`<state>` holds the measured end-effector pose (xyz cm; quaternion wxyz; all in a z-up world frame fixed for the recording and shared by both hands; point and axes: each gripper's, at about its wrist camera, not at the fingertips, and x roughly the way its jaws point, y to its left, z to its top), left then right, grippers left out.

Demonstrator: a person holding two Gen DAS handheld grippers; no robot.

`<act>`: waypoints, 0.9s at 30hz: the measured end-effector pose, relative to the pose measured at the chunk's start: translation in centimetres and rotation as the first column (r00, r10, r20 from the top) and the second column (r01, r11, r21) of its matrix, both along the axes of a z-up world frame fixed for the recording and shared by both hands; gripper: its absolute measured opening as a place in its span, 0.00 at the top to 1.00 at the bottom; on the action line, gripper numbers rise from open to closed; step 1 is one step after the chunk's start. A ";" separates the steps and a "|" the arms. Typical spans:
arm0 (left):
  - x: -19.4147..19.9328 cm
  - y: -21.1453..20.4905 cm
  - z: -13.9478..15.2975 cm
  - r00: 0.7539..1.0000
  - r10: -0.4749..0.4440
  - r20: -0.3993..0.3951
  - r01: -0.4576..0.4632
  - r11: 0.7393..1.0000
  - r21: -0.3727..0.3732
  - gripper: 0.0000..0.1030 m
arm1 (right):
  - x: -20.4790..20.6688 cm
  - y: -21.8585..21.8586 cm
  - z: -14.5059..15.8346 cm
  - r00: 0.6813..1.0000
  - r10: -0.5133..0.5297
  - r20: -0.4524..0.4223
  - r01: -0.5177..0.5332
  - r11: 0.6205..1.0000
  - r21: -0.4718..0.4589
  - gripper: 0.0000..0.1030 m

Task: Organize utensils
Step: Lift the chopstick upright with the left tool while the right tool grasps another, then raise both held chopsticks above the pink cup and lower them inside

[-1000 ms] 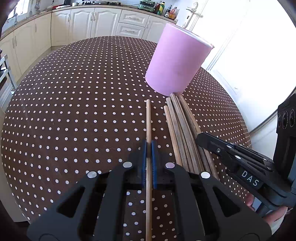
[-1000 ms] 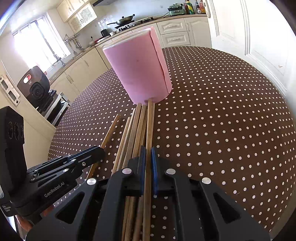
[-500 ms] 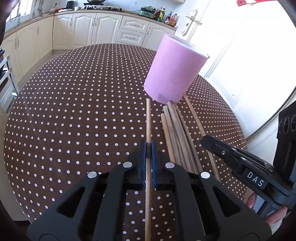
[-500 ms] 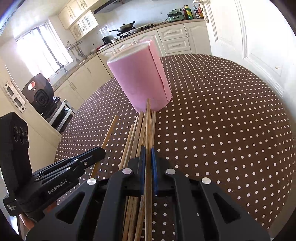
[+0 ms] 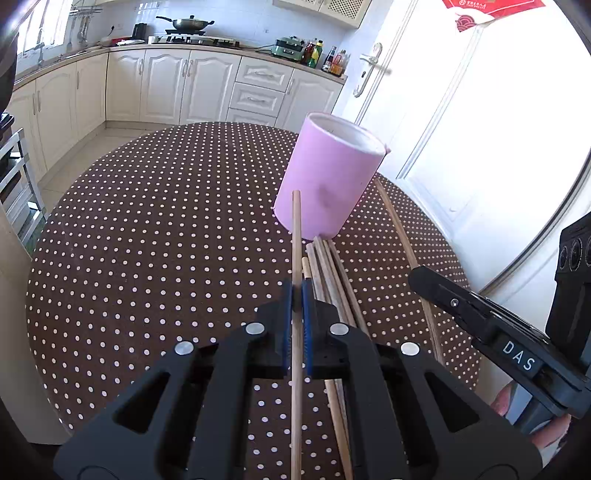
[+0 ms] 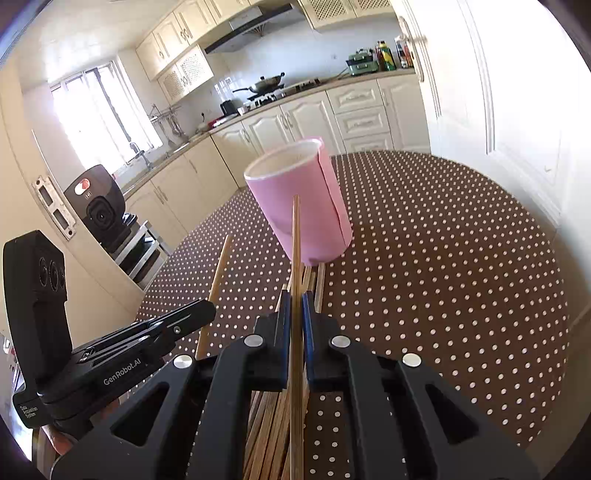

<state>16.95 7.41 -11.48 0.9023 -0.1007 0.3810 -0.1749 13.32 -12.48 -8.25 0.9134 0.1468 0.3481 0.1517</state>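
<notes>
Only a couple of readable bits here. The right gripper (image 5: 424, 275) has "DAS" in white letters on its black side. The left gripper (image 6: 207, 308) has "GenRobot.AI" printed along its body (plus a tiny white label lower down, too small to read). The red poster (image 5: 487, 9) up by the door is illegible.

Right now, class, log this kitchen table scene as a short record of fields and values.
surface: round table with brown polka-dot cloth
container: pink cup, upright, open top
loose utensils: chopsticks bundled on the cloth before the cup
left gripper: shut on one chopstick
right gripper: shut on another chopstick
in cup: nothing seen
</notes>
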 end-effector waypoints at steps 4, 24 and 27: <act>-0.7 0.0 1.1 0.999 0.000 0.035 0.000 1.000 0.000 0.94 | -0.4 0.0 0.7 1.000 -0.001 0.027 0.001 1.000 0.004 0.95; -2.6 -1.0 7.1 0.969 0.025 0.246 -0.035 0.999 0.037 0.95 | -2.3 -0.6 4.5 0.981 0.005 0.196 -0.008 1.000 0.012 0.95; -2.6 -1.1 8.0 0.961 0.029 0.275 -0.038 0.999 0.030 0.95 | -2.1 -0.9 5.4 0.972 -0.004 0.233 -0.002 1.000 0.026 0.95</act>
